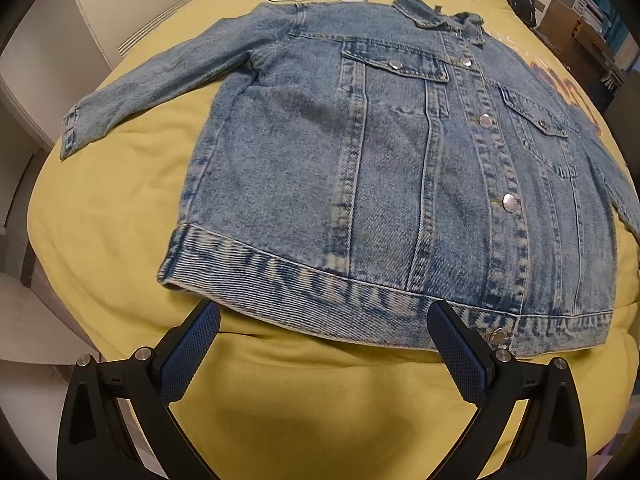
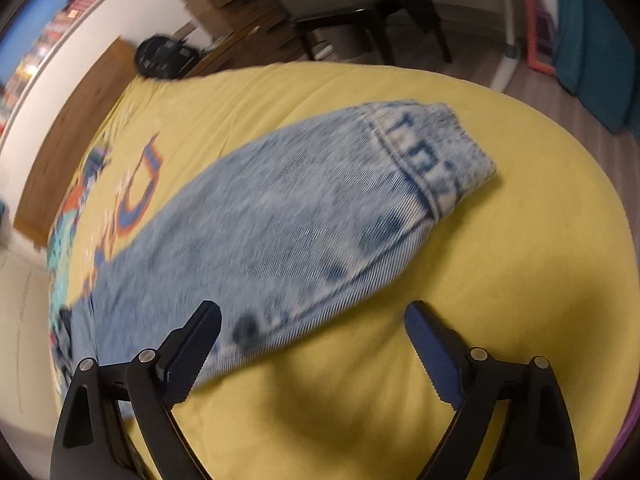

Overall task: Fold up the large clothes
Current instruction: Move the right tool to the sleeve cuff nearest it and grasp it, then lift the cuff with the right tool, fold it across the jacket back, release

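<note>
From the left wrist camera, a blue denim jacket (image 1: 400, 168) lies flat and front-up on a bed covered by a yellow blanket (image 1: 120, 220) with a colourful cartoon print. Its snaps are fastened down the middle, the collar (image 1: 436, 20) points away from the camera, and one sleeve (image 1: 156, 92) stretches out to the left. The left gripper (image 1: 324, 354) hovers just in front of the jacket's bottom hem (image 1: 320, 284) — jaws spread wide, holding nothing.

From the right wrist camera, the picture is blurred. The jacket's other sleeve (image 2: 288, 224) lies across the yellow blanket (image 2: 500, 280), its cuff (image 2: 436, 152) pointing up and to the right. The right gripper (image 2: 316, 344) sits close over the sleeve — jaws wide apart, empty. A dark chair (image 2: 360, 12) stands beyond the bed.
</note>
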Action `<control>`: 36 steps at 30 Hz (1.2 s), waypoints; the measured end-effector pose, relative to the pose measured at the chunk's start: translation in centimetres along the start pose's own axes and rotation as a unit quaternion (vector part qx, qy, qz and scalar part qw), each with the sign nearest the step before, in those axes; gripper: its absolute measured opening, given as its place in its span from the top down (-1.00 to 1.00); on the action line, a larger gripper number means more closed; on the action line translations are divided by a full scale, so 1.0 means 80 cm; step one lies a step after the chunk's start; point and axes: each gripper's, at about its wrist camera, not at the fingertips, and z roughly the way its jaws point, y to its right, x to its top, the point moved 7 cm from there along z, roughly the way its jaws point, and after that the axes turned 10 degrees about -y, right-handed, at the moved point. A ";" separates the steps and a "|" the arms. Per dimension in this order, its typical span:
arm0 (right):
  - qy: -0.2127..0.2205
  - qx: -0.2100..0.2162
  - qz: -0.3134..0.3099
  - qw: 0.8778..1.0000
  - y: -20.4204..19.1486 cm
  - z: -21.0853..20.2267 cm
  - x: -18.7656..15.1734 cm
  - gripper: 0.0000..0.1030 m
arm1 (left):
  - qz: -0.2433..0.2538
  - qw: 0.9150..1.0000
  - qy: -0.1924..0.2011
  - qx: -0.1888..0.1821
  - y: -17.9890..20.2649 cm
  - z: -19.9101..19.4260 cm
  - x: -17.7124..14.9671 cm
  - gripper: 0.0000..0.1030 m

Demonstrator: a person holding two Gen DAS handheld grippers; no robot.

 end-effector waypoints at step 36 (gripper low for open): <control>0.030 0.057 -0.060 0.996 -0.138 -0.017 0.076 0.87 | -0.020 0.999 -0.025 -0.037 -0.003 0.013 0.028 -0.98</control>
